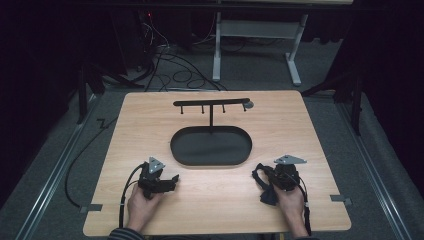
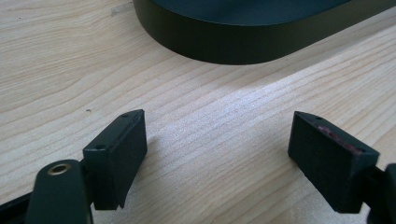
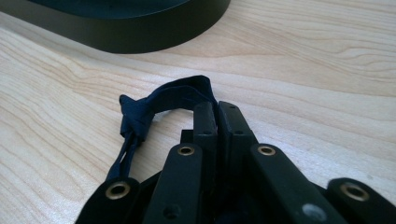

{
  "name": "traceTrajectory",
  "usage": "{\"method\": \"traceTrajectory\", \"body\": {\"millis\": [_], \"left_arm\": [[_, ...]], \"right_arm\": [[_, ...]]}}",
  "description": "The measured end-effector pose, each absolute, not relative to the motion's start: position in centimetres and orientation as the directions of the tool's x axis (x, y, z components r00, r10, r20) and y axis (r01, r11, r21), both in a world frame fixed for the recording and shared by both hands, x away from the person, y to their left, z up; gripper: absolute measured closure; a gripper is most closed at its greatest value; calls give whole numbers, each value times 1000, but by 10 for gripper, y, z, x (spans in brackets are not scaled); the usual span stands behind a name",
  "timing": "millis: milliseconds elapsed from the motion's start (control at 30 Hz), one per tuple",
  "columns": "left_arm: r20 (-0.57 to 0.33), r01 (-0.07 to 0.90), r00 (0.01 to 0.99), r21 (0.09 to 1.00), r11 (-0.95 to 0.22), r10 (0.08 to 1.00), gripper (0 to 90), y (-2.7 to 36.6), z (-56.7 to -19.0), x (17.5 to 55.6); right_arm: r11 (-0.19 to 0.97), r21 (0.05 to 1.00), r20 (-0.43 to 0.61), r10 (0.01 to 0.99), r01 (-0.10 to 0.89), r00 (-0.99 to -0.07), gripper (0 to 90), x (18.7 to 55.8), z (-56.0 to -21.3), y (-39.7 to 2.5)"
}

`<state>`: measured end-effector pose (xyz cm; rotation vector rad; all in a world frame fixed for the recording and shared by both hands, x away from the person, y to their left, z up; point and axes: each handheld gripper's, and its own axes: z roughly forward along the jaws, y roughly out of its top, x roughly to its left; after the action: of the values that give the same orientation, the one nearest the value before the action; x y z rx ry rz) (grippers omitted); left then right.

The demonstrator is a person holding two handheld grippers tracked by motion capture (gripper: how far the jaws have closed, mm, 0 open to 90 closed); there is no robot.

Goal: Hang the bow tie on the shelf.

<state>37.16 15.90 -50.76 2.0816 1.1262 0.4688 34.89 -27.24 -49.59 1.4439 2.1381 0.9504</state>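
Observation:
A black oval tray (image 1: 176, 150) lies mid-table, and a black T-shaped stand (image 1: 211, 102) with several small hooks rises from its far side. At the near left, my left gripper (image 1: 171, 179) rests on the wood. Its jaws stand wide apart around bare table in the left gripper view (image 2: 219, 135), just short of the tray wall (image 2: 224, 46). My right gripper (image 1: 269, 174) at the near right is shut on a dark fabric strap (image 3: 159, 102), which loops out to the left of the jaws (image 3: 217, 109). The strap (image 1: 259, 176) also hangs beside the hand.
The light wooden table (image 1: 210, 210) has bare wood around the tray (image 3: 140, 39) and between the two hands. Beyond the far edge are a grey floor with cables (image 1: 175, 75) and a white desk frame (image 1: 255, 30). Metal rails run along both sides.

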Motion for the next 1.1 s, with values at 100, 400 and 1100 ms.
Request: {"method": "traceTrajectory", "body": {"millis": [100,400,1100], "left_arm": [[-18,574,554,733,-366,832,200,159,-508,372],[-18,574,554,733,-366,833,200,159,-508,372],[-18,574,554,733,-366,832,201,159,-508,372]], "right_arm": [[236,723,51,919,649,-391,885,347,-494,-274],[221,750,55,919,624,-391,893,342,-485,-277],[202,788,67,911,581,-407,895,335,-462,-278]]}}
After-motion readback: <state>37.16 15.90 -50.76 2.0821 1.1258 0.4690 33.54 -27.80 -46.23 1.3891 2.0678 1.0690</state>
